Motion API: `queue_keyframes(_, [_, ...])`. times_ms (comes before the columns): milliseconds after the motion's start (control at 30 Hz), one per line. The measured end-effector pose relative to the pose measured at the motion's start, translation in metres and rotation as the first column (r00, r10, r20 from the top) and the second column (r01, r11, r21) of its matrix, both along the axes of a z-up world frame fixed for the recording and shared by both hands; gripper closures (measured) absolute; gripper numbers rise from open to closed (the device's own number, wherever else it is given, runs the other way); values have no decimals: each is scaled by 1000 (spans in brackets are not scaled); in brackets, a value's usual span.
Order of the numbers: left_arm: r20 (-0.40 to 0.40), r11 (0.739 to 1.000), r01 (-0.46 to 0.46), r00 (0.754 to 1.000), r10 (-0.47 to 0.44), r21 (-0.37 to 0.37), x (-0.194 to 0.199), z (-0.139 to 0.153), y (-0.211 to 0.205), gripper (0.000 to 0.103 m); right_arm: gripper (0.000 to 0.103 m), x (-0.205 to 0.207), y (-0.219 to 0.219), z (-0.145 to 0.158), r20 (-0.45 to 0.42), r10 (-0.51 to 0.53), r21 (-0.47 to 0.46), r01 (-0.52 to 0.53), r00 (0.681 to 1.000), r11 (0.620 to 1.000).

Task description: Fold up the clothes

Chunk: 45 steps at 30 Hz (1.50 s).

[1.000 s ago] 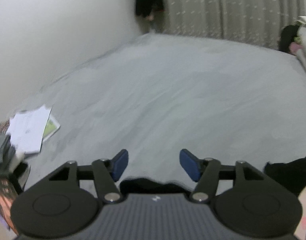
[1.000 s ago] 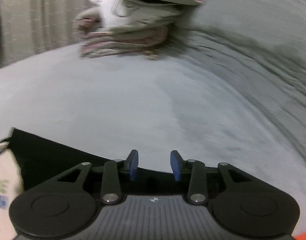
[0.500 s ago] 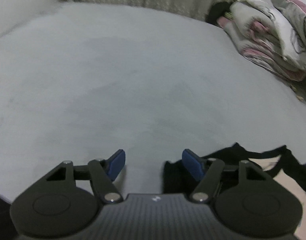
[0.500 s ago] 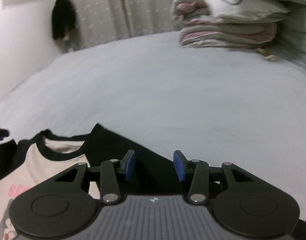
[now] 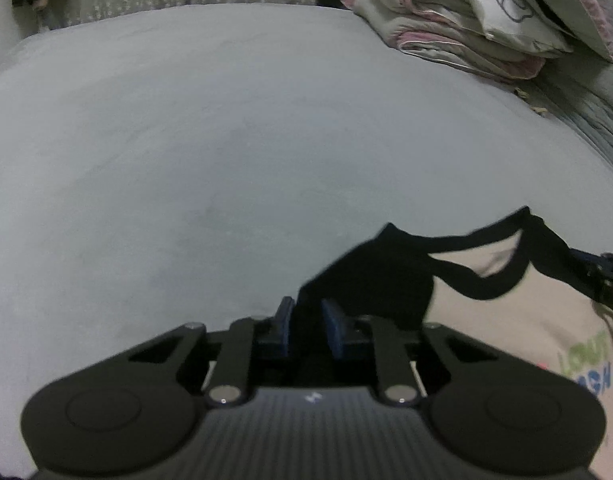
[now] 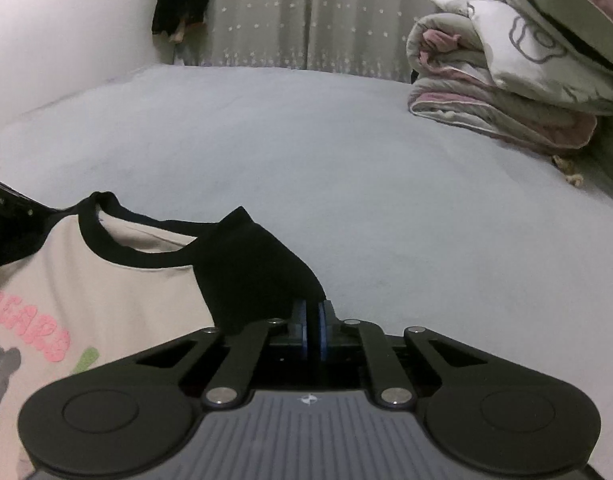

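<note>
Black sleeve fabric sits pinched in both my tongs: left gripper (image 5: 307,326) and right gripper (image 6: 312,330) each clamp a shoulder of the shirt (image 6: 118,280), lifting it above the bed (image 6: 346,168) to spread it flat.

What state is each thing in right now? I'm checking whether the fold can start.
left gripper: shut on the T-shirt's black sleeve.
right gripper: shut on the other black sleeve.
T-shirt: unfolded, print side up, held at both shoulders.
bed: made, smooth grey sheet.
quilts: folded, stacked at the bed's far right.
curtain: drawn shut.
</note>
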<state>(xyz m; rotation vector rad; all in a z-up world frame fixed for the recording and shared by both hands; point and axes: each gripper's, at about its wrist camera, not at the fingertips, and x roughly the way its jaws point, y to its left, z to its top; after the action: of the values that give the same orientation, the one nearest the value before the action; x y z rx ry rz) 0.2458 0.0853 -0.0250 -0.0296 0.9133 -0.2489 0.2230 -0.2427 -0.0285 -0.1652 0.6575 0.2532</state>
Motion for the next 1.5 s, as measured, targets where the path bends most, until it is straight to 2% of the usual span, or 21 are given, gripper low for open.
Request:
queue_keyframes(67, [21,1000,-2,1000,2,12,-4,0,-3,94,96,-1,-1,3,6,-3,6,3,1000,1000])
queue_keyframes(167, [135,998,-34,990,28,43,-15,10,-11,95,96,-4,-4,10,27,-19,26,18,999,1000])
queue_keyframes(267, [259,995,-73,964,52,72,-27,21,-19,95,97,-6,-4,18,57,-50,41,48,997,998])
queue_keyframes(333, [312,994,-89,948,63,70,-31,31,-22,95,97,-5,-2,25,80,-74,36,72,994,997])
queue_keyframes(433, [341,991,-111,937,78,78,-27,39,-24,96,97,-2,0,39,119,-98,28,95,988,995])
queue_keyframes(600, [384,979,-167,917,112,113,-12,30,-24,96,97,15,2,50,165,-118,24,116,979,993])
queue_keyframes(733, [386,968,-197,914,123,159,12,13,-30,96,97,38,9,41,157,-122,9,122,980,992])
queue_keyframes(900, [308,951,-220,940,148,216,48,-28,-40,95,97,66,20,-1,83,-119,-73,125,989,989])
queue_keyframes(1033, [313,930,-224,941,129,292,52,-32,-55,94,96,66,25,-9,96,-113,-125,125,989,984])
queue_keyframes(1100, [311,929,-225,942,131,293,48,-27,-58,89,93,64,25,-9,102,-116,-125,128,988,984])
queue_keyframes(1167, [308,929,-227,942,132,294,44,-23,-61,71,85,59,18,-5,92,-133,-93,142,987,986])
queue_keyframes(1233, [305,939,-218,943,132,267,35,-14,-64,59,71,51,7,2,72,-155,-53,159,985,986])
queue_keyframes(1367, [286,953,-179,952,106,244,14,-1,-78,52,70,24,-24,14,36,-173,15,173,984,985])
queue_keyframes(1500, [255,973,-116,965,63,199,-12,12,-97,50,69,-4,-55,26,0,-189,82,189,982,979])
